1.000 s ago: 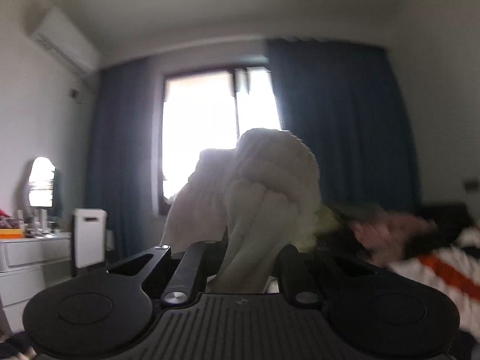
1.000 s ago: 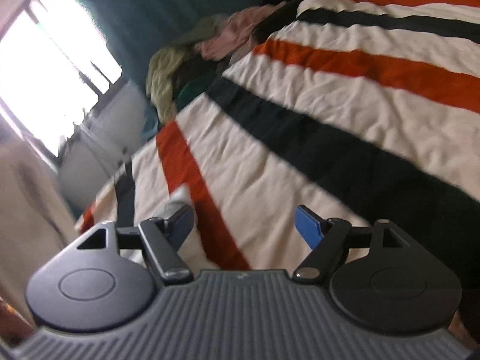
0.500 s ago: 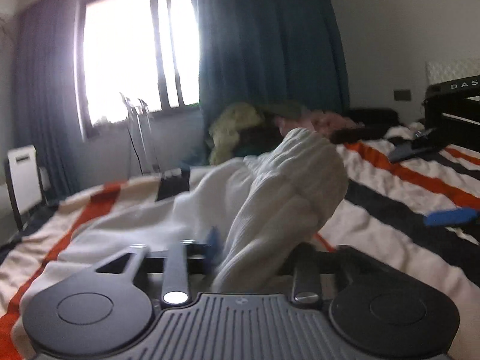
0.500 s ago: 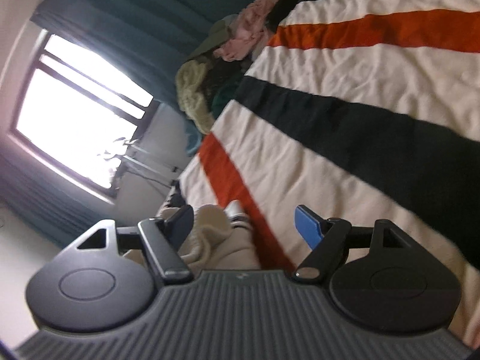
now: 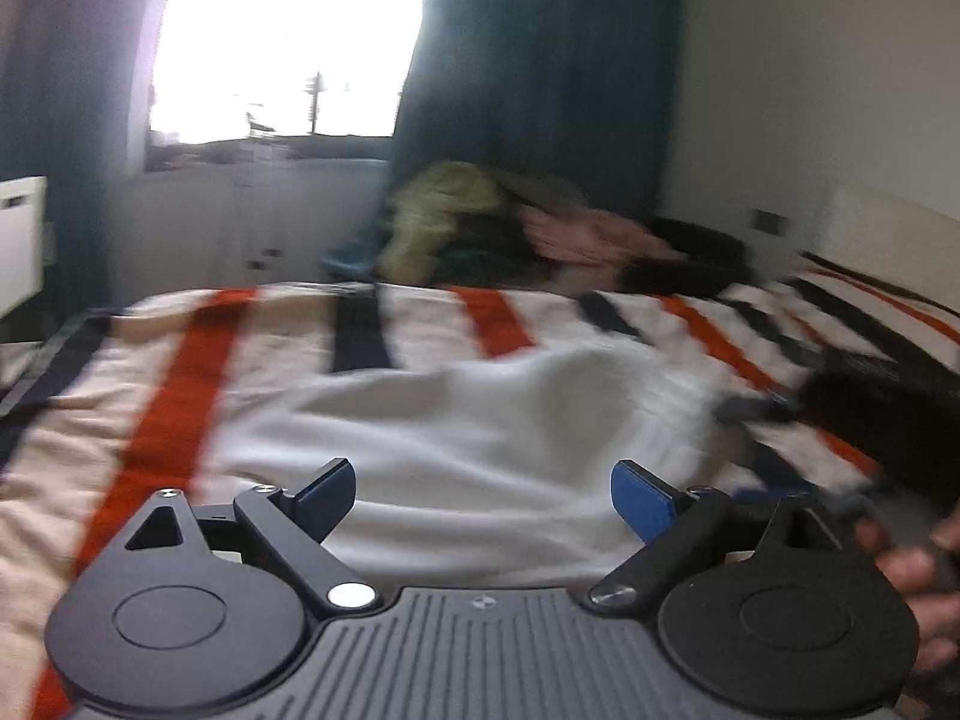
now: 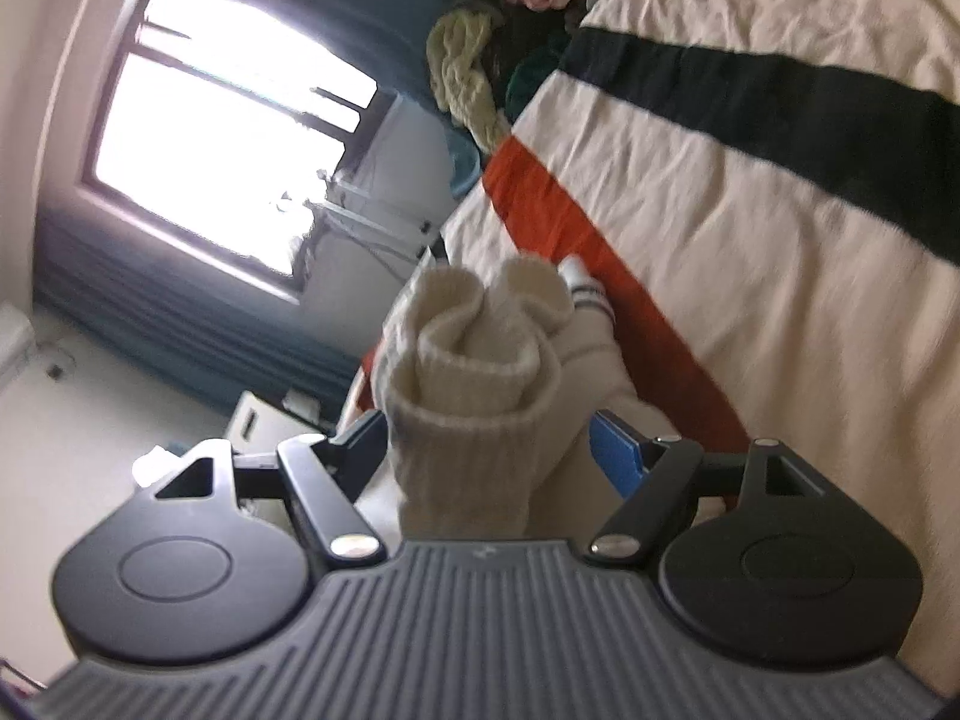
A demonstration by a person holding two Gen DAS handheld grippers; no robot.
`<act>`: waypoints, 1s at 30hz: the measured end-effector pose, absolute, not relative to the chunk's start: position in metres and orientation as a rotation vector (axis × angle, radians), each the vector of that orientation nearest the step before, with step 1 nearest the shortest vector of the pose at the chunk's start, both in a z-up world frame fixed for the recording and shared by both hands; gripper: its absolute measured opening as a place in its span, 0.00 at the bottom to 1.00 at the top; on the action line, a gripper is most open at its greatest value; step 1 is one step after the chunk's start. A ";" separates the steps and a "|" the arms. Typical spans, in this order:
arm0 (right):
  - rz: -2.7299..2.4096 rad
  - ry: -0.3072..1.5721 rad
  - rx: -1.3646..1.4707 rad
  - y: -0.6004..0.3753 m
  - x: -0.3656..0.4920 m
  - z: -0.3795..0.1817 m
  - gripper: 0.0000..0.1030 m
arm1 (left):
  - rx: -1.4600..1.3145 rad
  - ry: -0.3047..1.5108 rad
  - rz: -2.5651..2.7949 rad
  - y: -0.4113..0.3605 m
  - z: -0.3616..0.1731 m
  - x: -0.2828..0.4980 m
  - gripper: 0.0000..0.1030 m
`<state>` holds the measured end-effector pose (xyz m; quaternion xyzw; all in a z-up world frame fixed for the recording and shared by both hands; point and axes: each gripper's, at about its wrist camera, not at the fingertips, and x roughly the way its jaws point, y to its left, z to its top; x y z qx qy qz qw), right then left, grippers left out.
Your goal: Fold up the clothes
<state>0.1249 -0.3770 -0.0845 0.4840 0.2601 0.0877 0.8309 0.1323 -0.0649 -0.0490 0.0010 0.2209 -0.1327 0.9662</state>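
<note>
The left gripper (image 5: 480, 489) gapes empty over the white garment (image 5: 480, 420) on the striped bed (image 5: 180, 396), while the right gripper (image 6: 487, 441) stands around its ribbed cuff (image 6: 474, 372), seemingly laying it out, though whether it pinches I cannot tell.

A bright window (image 5: 282, 42) fills the 11 o'clock part of the left wrist view, its panes blown out by daylight. Dark blue curtains (image 5: 540, 72) hang on both sides of it, the fuller one at 12 o'clock. A plain pale wall (image 5: 810, 90) runs up at 2 o'clock, with a small wall switch (image 5: 767, 222) low on it. Under the window stands a low white cabinet (image 5: 252, 228). A white appliance (image 5: 21, 240) sits at 9 o'clock. The striped bedspread (image 5: 180, 372), cream with orange and black bands, covers the bed across the middle.
</note>
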 end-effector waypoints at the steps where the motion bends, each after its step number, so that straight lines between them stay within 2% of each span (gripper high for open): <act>1: 0.188 0.558 1.010 -0.372 0.128 -0.085 0.75 | -0.004 0.449 -0.229 -0.056 -0.049 0.137 0.91; 10: 0.114 0.551 0.755 -0.330 0.158 -0.083 0.73 | -0.156 0.569 0.028 0.015 -0.069 0.182 0.90; 16: 0.049 0.473 0.578 -0.320 0.156 -0.071 0.47 | -0.138 0.599 0.016 0.016 -0.081 0.187 0.90; 21: 0.008 0.327 0.462 -0.316 0.138 -0.050 0.40 | -0.141 0.607 -0.016 0.012 -0.084 0.173 0.90; 24: -0.039 0.284 0.434 -0.320 0.133 -0.047 0.39 | -0.145 0.615 -0.019 0.012 -0.086 0.167 0.90; 27: -0.079 0.362 0.508 -0.337 0.141 -0.067 0.44 | -0.147 0.628 -0.016 0.012 -0.087 0.164 0.90; 29: -0.101 0.423 0.574 -0.350 0.145 -0.081 0.56 | -0.149 0.636 -0.014 0.012 -0.088 0.162 0.90; 30: -0.111 0.453 0.606 -0.356 0.147 -0.088 0.66 | -0.149 0.640 -0.013 0.012 -0.088 0.161 0.90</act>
